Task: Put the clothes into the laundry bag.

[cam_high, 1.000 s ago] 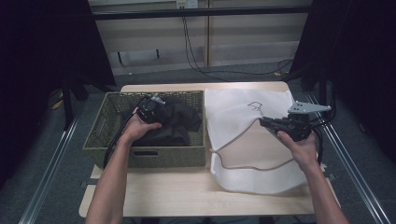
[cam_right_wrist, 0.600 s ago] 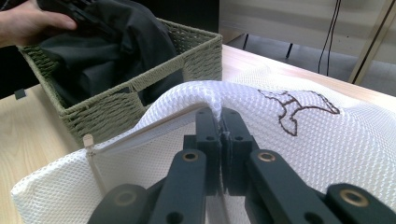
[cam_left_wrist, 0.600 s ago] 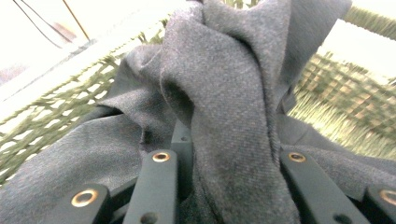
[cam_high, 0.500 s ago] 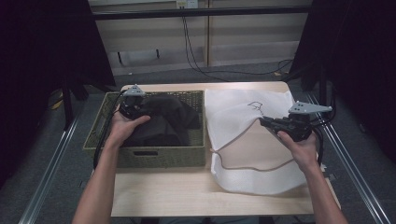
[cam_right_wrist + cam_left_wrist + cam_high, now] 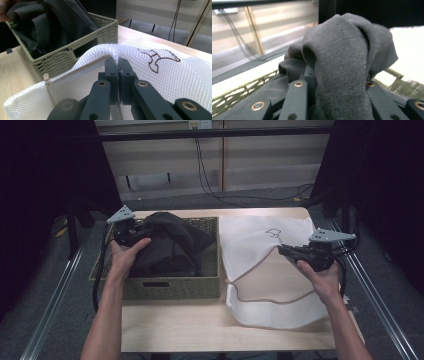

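Left claw (image 5: 332, 82) grips dark cloth (image 5: 347, 57) bunched between its jaws.

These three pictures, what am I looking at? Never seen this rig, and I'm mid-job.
No robot here: a person holds a pair of tongs in each hand. The high view looks down on the wooden table. The two other views come from cameras riding on the tongs, looking along their black jaws. On the table stand a green woven basket and a white mesh laundry bag. The left tongs grip a dark grey garment, lifting it from the basket. The right tongs pinch the bag's top layer, holding its mouth open.
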The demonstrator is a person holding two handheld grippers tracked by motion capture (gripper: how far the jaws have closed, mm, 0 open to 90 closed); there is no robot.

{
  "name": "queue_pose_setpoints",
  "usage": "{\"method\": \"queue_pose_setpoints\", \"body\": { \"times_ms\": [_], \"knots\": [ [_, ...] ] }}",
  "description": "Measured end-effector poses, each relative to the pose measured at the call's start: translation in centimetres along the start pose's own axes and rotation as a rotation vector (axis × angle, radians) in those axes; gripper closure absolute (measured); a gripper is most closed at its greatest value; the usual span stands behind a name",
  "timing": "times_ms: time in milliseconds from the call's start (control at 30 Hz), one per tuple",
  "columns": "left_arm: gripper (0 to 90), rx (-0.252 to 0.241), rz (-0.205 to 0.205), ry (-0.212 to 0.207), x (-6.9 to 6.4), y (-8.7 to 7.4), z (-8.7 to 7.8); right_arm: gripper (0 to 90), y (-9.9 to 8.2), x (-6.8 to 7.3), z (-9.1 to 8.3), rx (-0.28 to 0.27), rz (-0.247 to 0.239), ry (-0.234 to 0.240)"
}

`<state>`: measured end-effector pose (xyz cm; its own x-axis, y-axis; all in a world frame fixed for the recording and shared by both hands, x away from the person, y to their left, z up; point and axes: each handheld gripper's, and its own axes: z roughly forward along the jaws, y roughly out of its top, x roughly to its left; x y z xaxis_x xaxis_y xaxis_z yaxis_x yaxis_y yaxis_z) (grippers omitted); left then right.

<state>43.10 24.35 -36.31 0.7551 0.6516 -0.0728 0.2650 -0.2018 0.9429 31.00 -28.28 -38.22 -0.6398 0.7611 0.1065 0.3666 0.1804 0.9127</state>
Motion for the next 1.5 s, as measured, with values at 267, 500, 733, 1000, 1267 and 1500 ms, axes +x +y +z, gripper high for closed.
{"method": "queue_pose_setpoints", "body": {
  "times_ms": [267, 500, 733, 1000, 1267, 1500],
  "knots": [
    [70.5, -0.113, -0.015, -0.03, -0.1, 2.1, -1.9, 87.7, 0.1, -0.1, -0.4, -0.019, -0.002, -0.005],
    [70.5, -0.165, -0.007, -0.023, 0.1, 3.7, -3.3, 87.7, 0.2, 0.1, -0.4, -0.019, -0.003, -0.005],
    [70.3, -0.193, 0.005, -0.031, -0.2, 5.2, -4.0, 87.6, 0.2, 0.0, -0.5, -0.027, -0.001, -0.006],
    [70.1, -0.208, 0.022, -0.023, -0.9, 6.5, -4.4, 87.6, 0.2, -0.1, -0.6, -0.029, 0.0, -0.008],
    [70.2, -0.249, 0.041, -0.04, -1.7, 8.4, -5.3, 87.7, 0.1, -0.1, -0.4, -0.022, -0.003, -0.005],
    [70.2, -0.286, 0.055, -0.078, -2.0, 9.9, -6.8, 87.7, 0.1, 0.0, -0.4, -0.022, -0.002, -0.004]
  ]
}}
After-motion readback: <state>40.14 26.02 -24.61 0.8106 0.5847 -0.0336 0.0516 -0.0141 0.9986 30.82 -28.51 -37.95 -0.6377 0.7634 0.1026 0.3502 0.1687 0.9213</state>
